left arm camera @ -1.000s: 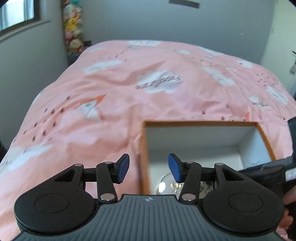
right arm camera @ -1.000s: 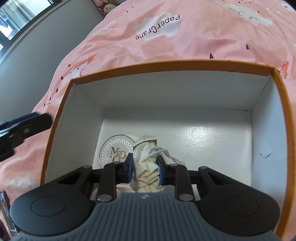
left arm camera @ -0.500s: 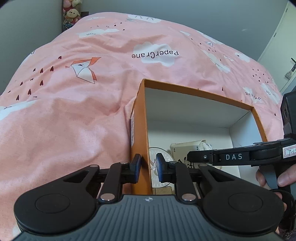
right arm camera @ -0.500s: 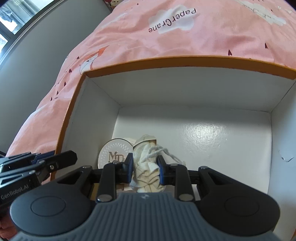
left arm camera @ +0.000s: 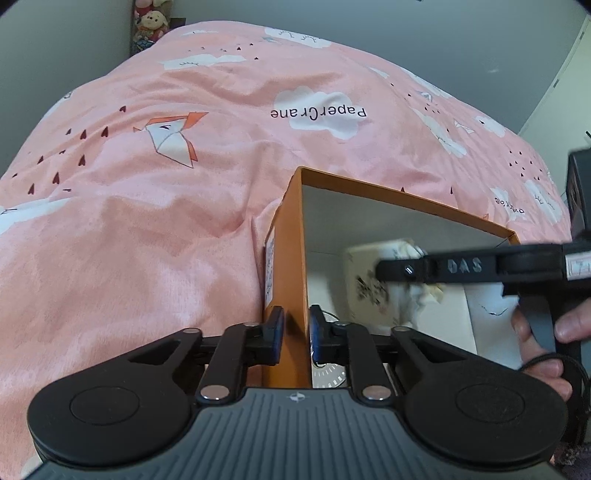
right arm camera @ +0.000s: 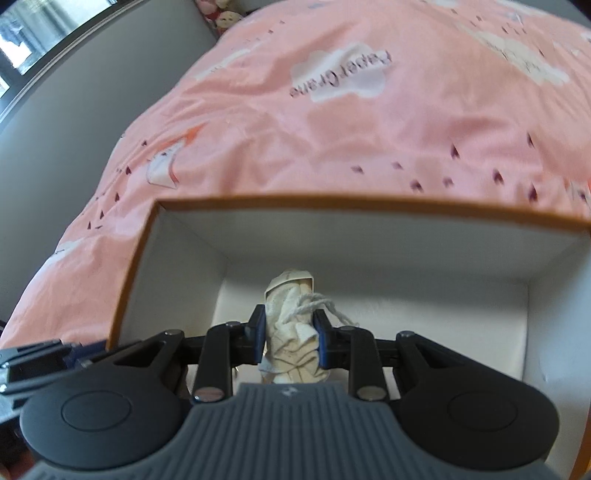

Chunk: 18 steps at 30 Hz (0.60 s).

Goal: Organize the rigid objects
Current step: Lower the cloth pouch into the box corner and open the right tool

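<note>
I'm working over a bed whose pink duvet [left arm camera: 155, 229] is printed with white clouds, paper cranes and the words "PaperCrane". Grey walls close the room, soft toys [left arm camera: 151, 22] are piled in the far corner, and a window [right arm camera: 44, 33] shows at upper left of the right wrist view.

An open orange box [left arm camera: 286, 258] with a white inside sits on the duvet. My left claw [left arm camera: 295, 332] is pinched on the box's left wall, one pad outside and one inside. A round disc [left arm camera: 328, 374] with a printed face lies on the box floor just beside that inner pad.

My right claw [right arm camera: 289, 334] is clamped on a crumpled cream drawstring pouch [right arm camera: 291, 339], its cord trailing to the right; the pouch hangs inside the box, above the floor. A hand [left arm camera: 543, 339] grips the right claw's handle.
</note>
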{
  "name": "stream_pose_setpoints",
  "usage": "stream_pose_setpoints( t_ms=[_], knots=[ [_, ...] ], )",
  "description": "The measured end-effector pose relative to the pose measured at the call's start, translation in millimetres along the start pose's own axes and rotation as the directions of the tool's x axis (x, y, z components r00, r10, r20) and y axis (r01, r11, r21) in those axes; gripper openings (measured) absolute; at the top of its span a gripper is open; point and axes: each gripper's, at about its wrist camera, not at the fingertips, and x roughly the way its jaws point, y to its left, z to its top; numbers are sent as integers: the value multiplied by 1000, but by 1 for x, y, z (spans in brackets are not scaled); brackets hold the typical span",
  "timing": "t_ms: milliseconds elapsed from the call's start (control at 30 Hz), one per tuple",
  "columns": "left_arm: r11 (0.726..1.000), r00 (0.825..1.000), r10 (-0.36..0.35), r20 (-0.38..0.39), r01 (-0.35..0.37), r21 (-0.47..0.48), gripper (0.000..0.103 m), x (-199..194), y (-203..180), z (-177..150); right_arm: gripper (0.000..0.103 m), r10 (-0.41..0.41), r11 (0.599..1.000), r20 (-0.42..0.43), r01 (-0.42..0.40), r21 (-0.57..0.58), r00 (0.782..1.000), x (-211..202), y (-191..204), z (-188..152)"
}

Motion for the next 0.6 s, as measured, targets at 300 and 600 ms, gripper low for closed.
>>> stream_pose_setpoints(
  t_ms=[300,600],
  knots=[
    [999,1000,0,-14,0,35,14,3,-3,3,25,194,973,-6,-191,132,981,25,1,19],
    [999,1000,0,-20,1,41,14,4,-3,3,28,235,941,-43,-217,259,971,58,-18,21]
  ],
)
